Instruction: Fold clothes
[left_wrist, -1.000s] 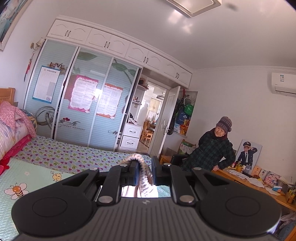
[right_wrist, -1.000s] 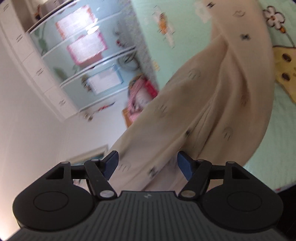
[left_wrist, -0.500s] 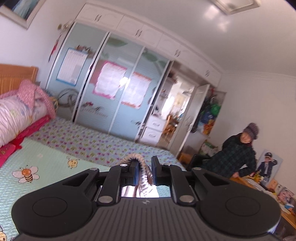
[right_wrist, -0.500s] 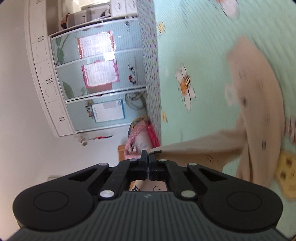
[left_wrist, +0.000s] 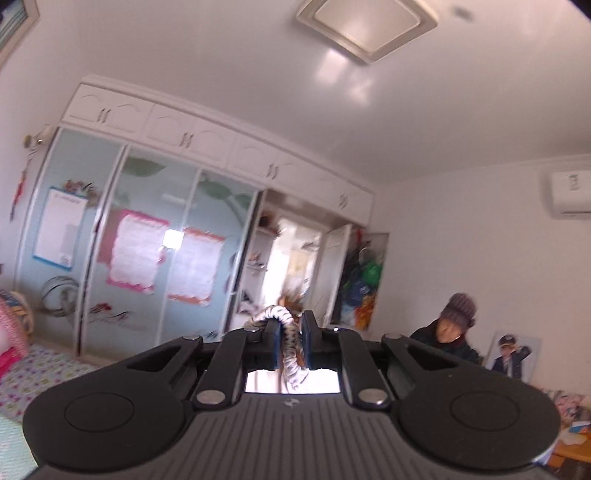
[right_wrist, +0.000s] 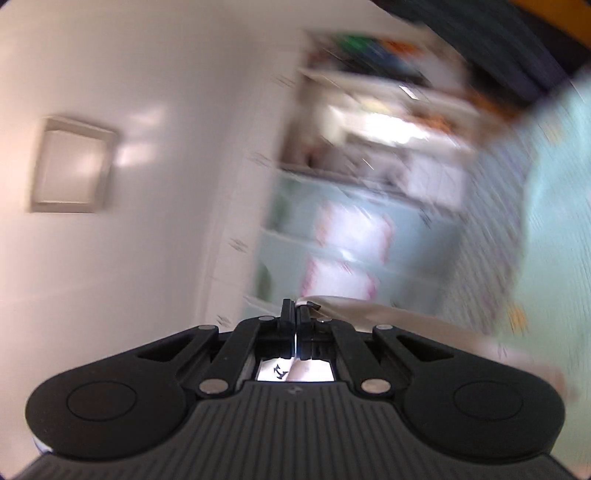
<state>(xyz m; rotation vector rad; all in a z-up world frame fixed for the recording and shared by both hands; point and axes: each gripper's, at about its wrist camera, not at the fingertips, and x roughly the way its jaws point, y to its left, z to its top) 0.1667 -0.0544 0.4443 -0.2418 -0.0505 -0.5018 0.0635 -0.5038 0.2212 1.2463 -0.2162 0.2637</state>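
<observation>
My left gripper (left_wrist: 289, 334) is shut on a bunched ribbed edge of the beige garment (left_wrist: 287, 354), held high and pointing at the wardrobe. Most of the garment hangs hidden below it. My right gripper (right_wrist: 295, 325) is shut on a thin edge of the same beige garment (right_wrist: 373, 314), which trails off to the right and down. The right wrist view is rolled sideways and blurred by motion, so the bed (right_wrist: 554, 240) shows as a green smear at the right.
A wardrobe with sliding glass doors (left_wrist: 147, 258) fills the far wall, beside an open doorway (left_wrist: 295, 258). A person in a knit hat (left_wrist: 452, 328) stands at the right by a desk. The patterned bed sheet (left_wrist: 40, 369) lies at lower left.
Both grippers have swung upward with the garment. The left view tilted up toward the ceiling. The right gripper, open a second ago, closed on the cloth and has swung from the bed toward the wardrobe and ceiling.
</observation>
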